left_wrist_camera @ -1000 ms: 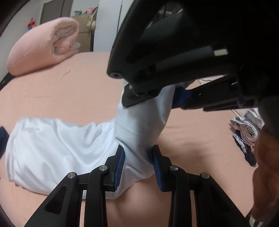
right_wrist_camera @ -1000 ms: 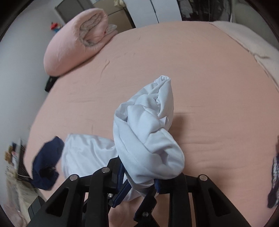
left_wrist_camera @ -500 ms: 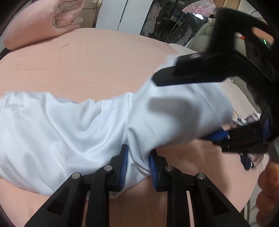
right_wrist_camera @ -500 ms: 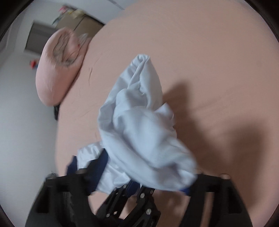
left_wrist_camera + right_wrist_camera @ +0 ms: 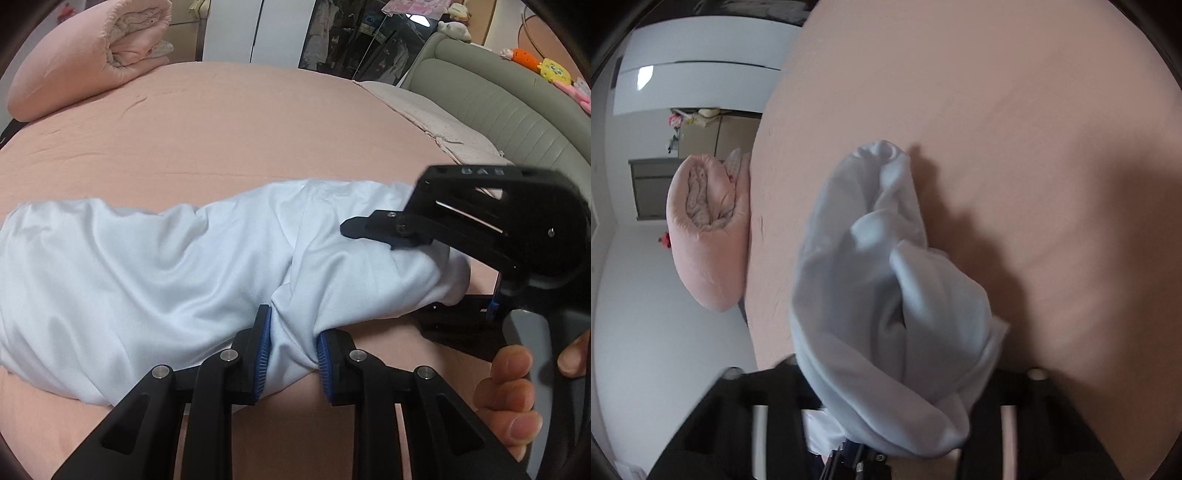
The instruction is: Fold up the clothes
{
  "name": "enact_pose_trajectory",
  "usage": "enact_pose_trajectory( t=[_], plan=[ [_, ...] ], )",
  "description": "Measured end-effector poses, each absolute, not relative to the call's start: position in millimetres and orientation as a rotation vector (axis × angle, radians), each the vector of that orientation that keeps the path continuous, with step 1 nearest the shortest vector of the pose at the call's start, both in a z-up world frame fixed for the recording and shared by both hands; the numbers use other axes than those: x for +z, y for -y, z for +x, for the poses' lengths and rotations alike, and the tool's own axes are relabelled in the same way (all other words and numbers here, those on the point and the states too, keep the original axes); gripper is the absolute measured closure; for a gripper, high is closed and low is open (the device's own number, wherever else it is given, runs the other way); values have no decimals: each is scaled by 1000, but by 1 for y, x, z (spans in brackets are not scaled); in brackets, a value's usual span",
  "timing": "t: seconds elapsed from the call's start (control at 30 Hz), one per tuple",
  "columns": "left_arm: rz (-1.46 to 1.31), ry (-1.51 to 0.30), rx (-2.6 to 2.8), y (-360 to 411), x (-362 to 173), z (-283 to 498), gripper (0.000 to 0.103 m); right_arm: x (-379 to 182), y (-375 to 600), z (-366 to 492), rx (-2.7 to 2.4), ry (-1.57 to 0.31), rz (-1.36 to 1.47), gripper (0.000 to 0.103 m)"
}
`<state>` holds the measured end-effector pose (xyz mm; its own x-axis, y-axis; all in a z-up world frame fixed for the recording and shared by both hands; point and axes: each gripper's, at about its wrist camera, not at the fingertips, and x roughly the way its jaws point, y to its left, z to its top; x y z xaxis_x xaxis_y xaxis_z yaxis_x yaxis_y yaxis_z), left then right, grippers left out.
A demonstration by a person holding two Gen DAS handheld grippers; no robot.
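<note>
With the left gripper point(image 5: 291, 350) pinching a fold of the white garment point(image 5: 155, 273) lying across the pink bed point(image 5: 221, 147) and the right gripper point(image 5: 905, 435), at three o'clock, closing on its bunched end, the bundle could slip out and unroll.

The left tool point(image 5: 291, 350) is built of black angular links, fixed with silver screws and faced with ribbed blue pads. At three o'clock, the right tool point(image 5: 373, 230) is seen as a black housing embossed with faint lettering above a grey handle.
</note>
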<state>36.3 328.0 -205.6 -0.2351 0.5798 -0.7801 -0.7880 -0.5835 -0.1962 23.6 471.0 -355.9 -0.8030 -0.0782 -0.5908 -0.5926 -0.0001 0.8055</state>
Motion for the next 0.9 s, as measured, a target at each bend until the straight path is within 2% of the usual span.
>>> enact_pose_trajectory(
  t=[0.07,0.13,0.37,0.43,0.6,0.63,0.73,0.9],
  plan=[
    [-1068,-317,1933,-332,-209,69,82,-366,-471,29,1835,-1995,-641,72],
    [-1053,-345,1938,-339,-208,69,82,-371,-471,31,1818,-2049,-611,73],
    [-1058,-320,1934,-331,-233,57,82,-361,-466,15,1835,-1953,-689,72],
    [-1073,-243,1913,-339,-237,46,82,-349,-463,6,1890,-1839,-739,72],
    [-1059,20,1807,-312,-234,30,82,-296,-448,-19,2116,-1413,-877,74],
    [-1054,28,1792,-310,-233,29,81,-286,-445,-25,2148,-1351,-896,74],
    [-1039,9,1768,-307,-231,28,69,-264,-439,-39,2198,-1222,-949,75],
    [-932,-55,1820,-314,-216,40,68,-249,-426,-55,2249,-1138,-1006,75]
  ],
)
